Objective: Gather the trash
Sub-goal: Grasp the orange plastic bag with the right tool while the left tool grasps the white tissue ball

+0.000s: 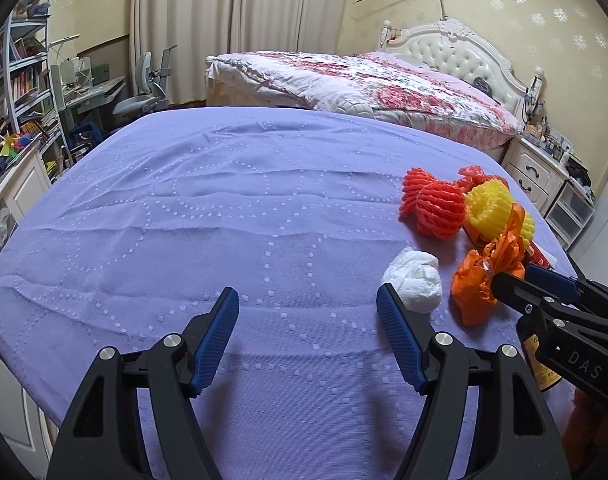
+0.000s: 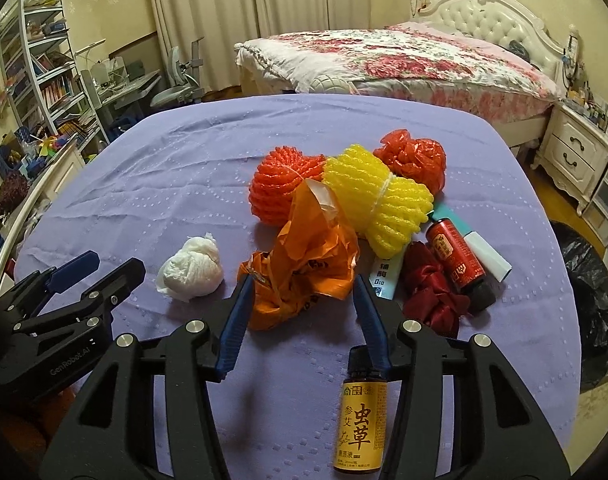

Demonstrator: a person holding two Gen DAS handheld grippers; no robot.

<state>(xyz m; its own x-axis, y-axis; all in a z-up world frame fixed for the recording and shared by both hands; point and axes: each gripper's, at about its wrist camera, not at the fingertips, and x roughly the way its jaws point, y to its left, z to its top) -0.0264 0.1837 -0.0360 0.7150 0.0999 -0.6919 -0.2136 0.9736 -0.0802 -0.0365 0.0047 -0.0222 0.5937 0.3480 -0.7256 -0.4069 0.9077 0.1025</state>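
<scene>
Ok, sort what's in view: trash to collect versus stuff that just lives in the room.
Trash to collect:
orange plastic bag
white tissue wad
orange foam net
yellow foam net
red plastic bag
red can
dark red ribbon
small yellow-label bottle

Just room stuff:
bed
bookshelf
nightstand
desk chair

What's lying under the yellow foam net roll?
Under the yellow foam net roll, a white-and-teal flat packet pokes out at its near edge and its right edge. The packet's middle is covered. The roll also leans against the orange foam net.
</scene>
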